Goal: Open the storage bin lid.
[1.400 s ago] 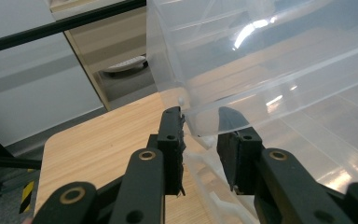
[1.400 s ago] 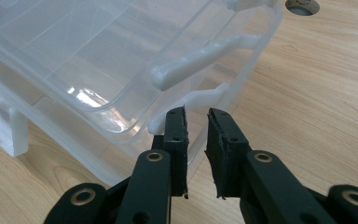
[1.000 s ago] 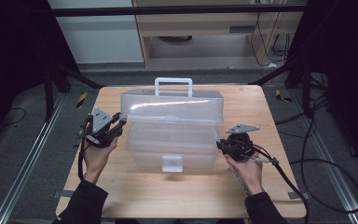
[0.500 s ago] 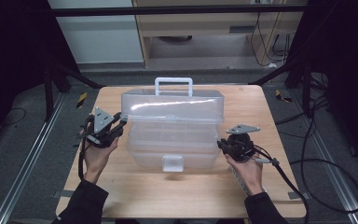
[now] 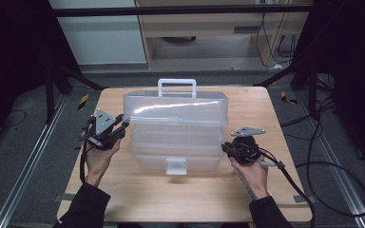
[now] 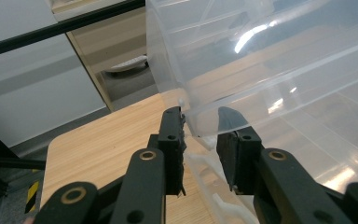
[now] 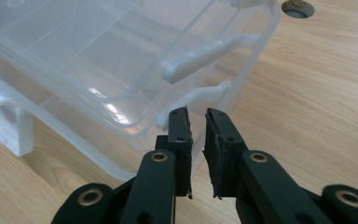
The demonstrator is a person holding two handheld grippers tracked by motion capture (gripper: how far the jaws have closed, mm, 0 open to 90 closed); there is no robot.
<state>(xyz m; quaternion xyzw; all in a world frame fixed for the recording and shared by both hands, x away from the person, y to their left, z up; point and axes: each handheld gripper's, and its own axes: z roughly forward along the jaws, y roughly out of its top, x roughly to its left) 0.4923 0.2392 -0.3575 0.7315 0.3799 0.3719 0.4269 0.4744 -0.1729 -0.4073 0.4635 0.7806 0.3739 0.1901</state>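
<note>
1. Clear plastic toolbox (image 5: 176, 135) sits mid-worktop (image 5: 266, 190), lid (image 5: 176, 107) raised, white handle (image 5: 177, 87) at the back.
2. Left hand-held gripper (image 6: 200, 128) pinches the lid's left corner edge; keep that grip steady.
3. Right hand-held gripper (image 7: 196, 122): jaws have just been closing, narrow gap, nothing gripped, just beside a white hinge arm (image 7: 200, 58).
4. Advice: seat the right pads squarely on the hinge arm before squeezing, then move both sides evenly so the lid doesn't twist.

Clear plastic on pale wood

The storage box (image 5: 176, 130) is translucent, glossy plastic with bright glare on its lid; its handle (image 5: 177, 88) and latch (image 5: 176, 166) look milkier. The table (image 5: 138, 190) is light, matt wood grain. The left gripper (image 6: 200, 128) and right gripper (image 7: 196, 126) have matt black jaws, probably rubber-padded.
</note>
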